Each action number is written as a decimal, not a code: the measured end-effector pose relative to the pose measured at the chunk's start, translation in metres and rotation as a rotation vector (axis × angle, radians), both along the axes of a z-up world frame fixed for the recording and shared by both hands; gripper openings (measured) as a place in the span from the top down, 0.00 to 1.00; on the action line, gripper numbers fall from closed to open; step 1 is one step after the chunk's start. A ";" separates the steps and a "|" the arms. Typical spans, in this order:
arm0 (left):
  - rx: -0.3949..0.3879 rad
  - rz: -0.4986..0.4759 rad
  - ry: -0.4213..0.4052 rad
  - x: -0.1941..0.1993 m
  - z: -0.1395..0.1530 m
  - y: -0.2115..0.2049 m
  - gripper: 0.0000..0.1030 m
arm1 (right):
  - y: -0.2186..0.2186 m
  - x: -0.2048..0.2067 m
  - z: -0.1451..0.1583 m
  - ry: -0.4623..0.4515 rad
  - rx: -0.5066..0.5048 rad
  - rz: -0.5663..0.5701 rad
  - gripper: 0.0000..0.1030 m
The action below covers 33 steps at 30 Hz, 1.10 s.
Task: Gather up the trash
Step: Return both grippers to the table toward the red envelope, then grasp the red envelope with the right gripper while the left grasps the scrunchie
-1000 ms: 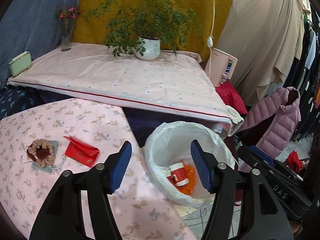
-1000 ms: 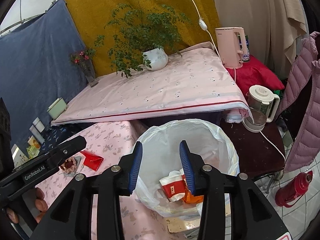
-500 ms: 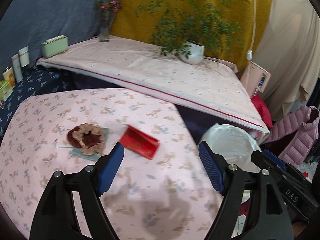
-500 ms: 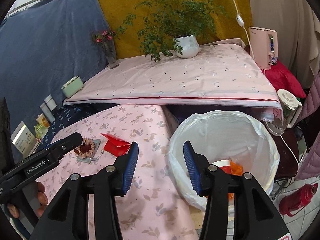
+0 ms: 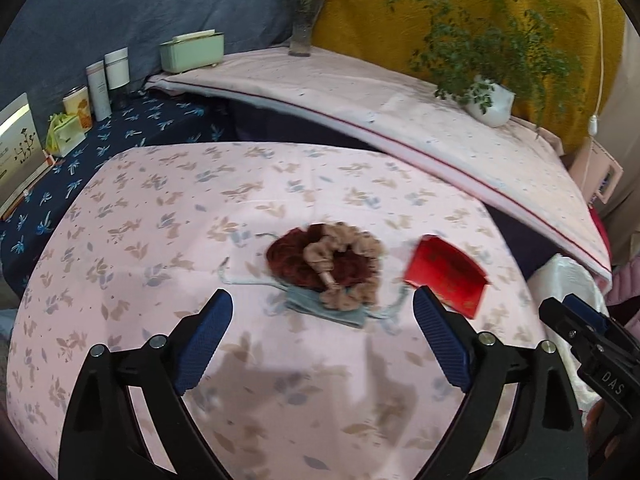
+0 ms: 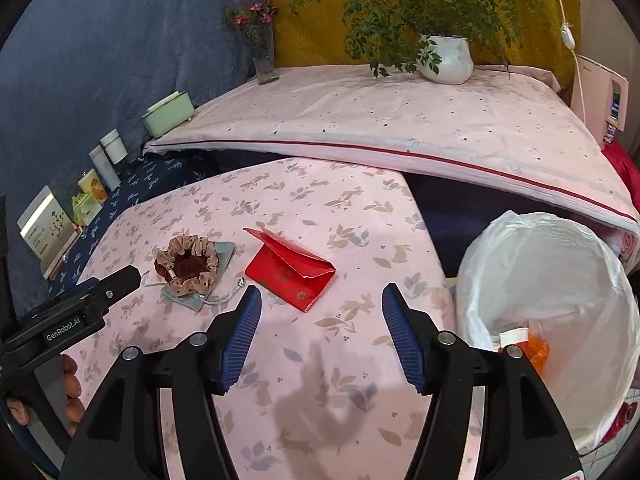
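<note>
On the pink leaf-print desk (image 6: 312, 360), the folded red paper envelope (image 6: 294, 274) is lying just ahead of the right gripper (image 6: 322, 334), its empty fingers (image 6: 404, 344) opening, long axis slanting across them.

A home is shown, most likely a lived-in room used for many things. Ahead of the left claw, a low table (image 5: 168, 264) is covered with a pink leafy cloth. Beyond it, a bigger surface (image 6: 400, 120) is spread with a pale sheet, like a bed. A potted plant (image 6: 444, 56) and a vase of flowers (image 6: 262, 48) are set at its far edge. Blue and yellow cloths are hung as walls behind them. Far to the claw's left, small jars (image 5: 108, 80) and a box (image 5: 192, 54) are lined up. To the right claw's right, a bin lined with a white bag (image 6: 560, 264) is placed.
</note>
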<state>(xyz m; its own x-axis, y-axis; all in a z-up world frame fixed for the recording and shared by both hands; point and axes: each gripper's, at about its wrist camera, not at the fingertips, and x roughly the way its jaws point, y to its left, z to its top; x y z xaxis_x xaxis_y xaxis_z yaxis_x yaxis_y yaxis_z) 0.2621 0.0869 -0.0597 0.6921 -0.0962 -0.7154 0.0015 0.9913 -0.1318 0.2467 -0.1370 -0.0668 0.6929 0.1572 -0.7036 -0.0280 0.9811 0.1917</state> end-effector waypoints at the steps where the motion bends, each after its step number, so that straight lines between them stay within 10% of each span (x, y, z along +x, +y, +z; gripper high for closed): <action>1: -0.002 0.002 0.008 0.005 -0.004 0.004 0.15 | 0.004 0.007 -0.004 0.007 -0.004 0.006 0.40; 7: -0.023 -0.001 0.038 0.038 -0.020 0.017 0.16 | 0.021 0.052 -0.029 0.053 -0.002 0.017 0.40; 13: -0.034 -0.062 0.051 0.059 -0.029 0.011 0.43 | 0.022 0.078 -0.050 0.095 0.016 -0.012 0.42; 20: -0.026 -0.132 0.058 0.065 -0.031 -0.002 0.88 | 0.026 0.084 -0.057 0.124 0.035 -0.003 0.88; 33: -0.059 -0.160 -0.016 0.041 0.003 -0.010 0.95 | 0.021 0.055 -0.022 0.036 0.015 -0.007 0.99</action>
